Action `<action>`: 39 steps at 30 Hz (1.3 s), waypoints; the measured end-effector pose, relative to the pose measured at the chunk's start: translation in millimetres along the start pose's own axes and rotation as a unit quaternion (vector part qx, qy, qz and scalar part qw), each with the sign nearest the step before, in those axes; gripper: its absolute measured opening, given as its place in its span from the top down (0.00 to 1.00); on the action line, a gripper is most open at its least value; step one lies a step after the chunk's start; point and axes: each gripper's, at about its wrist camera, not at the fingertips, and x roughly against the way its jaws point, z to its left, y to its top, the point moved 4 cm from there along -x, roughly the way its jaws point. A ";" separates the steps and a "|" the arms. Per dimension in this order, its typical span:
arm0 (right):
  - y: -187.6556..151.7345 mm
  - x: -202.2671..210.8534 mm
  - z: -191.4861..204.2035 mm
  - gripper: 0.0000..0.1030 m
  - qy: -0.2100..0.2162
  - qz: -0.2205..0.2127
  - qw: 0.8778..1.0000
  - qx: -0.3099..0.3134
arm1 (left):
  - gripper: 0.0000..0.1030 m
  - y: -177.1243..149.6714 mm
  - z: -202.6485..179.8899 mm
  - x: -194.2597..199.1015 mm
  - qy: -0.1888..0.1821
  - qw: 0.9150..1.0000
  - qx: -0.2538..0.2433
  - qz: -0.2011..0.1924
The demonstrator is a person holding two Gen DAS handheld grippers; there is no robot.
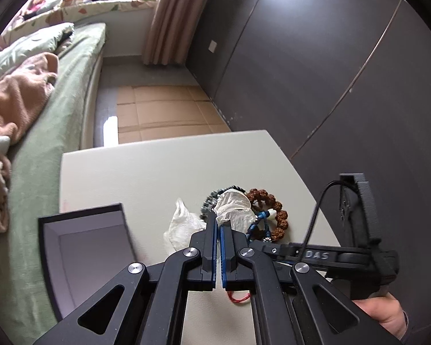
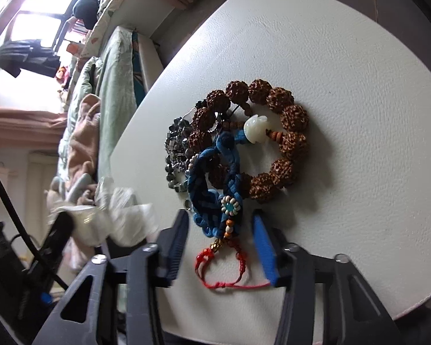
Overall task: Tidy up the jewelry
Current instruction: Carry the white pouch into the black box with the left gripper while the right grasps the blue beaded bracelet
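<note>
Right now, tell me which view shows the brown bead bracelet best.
The right wrist view: the brown bead bracelet lies whole, its ring open to the lens. The left wrist view shows only part of it behind the held white tissue.

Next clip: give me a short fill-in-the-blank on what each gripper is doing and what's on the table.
1. The left gripper is shut on a crumpled white ____.
2. The brown bead bracelet lies on the ____ table.
3. The right gripper's open jaws flank the ____ braided bracelet.
4. The box left of the left gripper is ____.

Missing: tissue; white; blue; open
</note>
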 end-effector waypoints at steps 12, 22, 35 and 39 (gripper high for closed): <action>-16.9 28.9 19.2 0.89 0.030 -0.039 0.998 0.051 | 0.99 -3.3 28.8 40.2 0.003 0.998 0.045 -0.043; -44.8 59.5 60.2 0.89 0.068 -0.092 0.987 0.109 | 0.99 -10.7 63.7 65.7 0.044 0.991 0.095 -0.080; -66.5 50.9 96.3 0.89 0.090 -0.092 0.979 0.156 | 0.29 -20.6 74.7 82.1 0.046 0.989 0.127 -0.062; -69.1 47.3 109.3 0.89 0.099 -0.087 0.976 0.175 | 0.28 -22.8 81.5 98.4 0.055 0.986 0.135 -0.078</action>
